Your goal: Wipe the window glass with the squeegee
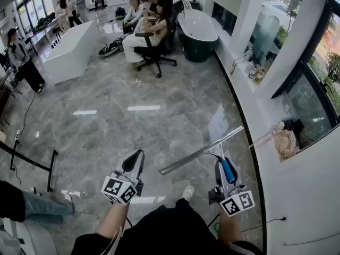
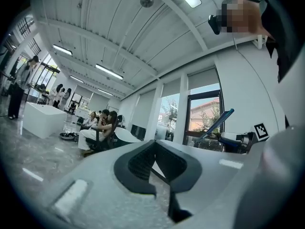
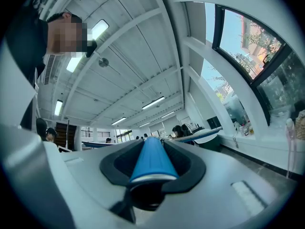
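Head view: the left tongs [image 1: 133,162] sit at lower centre, clenched on nothing, over the grey floor [image 1: 133,94]. The right tongs [image 1: 226,167], lower right, grasp the squeegee [image 1: 202,151] by its blue handle. Its blade slants from the centre up toward the right, short of the window [image 1: 311,97] at the right edge. Seated people [image 1: 146,31] and a bathtub [image 1: 197,28] are at the top.

Left gripper view: the dark pads [image 2: 138,163] meet at their tips with nothing between them. The squeegee shows at the right, in front of the window.

Right gripper view: the handle [image 3: 153,161] lies clamped between the jaws, with the blade running across beyond them.
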The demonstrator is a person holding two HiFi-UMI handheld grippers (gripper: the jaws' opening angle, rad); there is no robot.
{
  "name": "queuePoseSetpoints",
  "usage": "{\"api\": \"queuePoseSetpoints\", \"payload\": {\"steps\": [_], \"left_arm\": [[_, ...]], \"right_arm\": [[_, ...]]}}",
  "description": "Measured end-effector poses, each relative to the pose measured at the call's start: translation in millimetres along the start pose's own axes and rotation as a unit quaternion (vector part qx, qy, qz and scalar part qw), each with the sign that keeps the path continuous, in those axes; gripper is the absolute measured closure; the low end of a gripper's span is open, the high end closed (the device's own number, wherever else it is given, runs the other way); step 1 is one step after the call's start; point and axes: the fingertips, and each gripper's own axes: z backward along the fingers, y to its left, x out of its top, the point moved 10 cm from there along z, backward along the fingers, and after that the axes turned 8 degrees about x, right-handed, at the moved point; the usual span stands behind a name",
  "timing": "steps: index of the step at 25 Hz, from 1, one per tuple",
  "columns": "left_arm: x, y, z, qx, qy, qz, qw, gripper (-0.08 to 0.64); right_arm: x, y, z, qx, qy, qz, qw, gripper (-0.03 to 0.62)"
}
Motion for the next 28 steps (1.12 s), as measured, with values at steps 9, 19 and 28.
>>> {"api": "queuePoseSetpoints", "payload": {"steps": [9, 19, 28], "left_arm": [[4, -65, -143, -0.059, 0.000, -0.018, 0.9981, 0.558], [-22, -131, -250, -0.106, 0.003, -0.021, 0.9942, 0.558], [-32, -146, -330, -0.151, 0.037, -0.014, 0.9877, 0.558]], "right_arm": [[47, -118, 3, -0.042, -0.045, 0.022, 0.998, 0.462], [75, -202, 37, -0.108, -0.056, 0.047, 0.992, 0.462], [83, -241, 34, -0.166, -0.049, 0.044, 0.984, 0.462]]}}
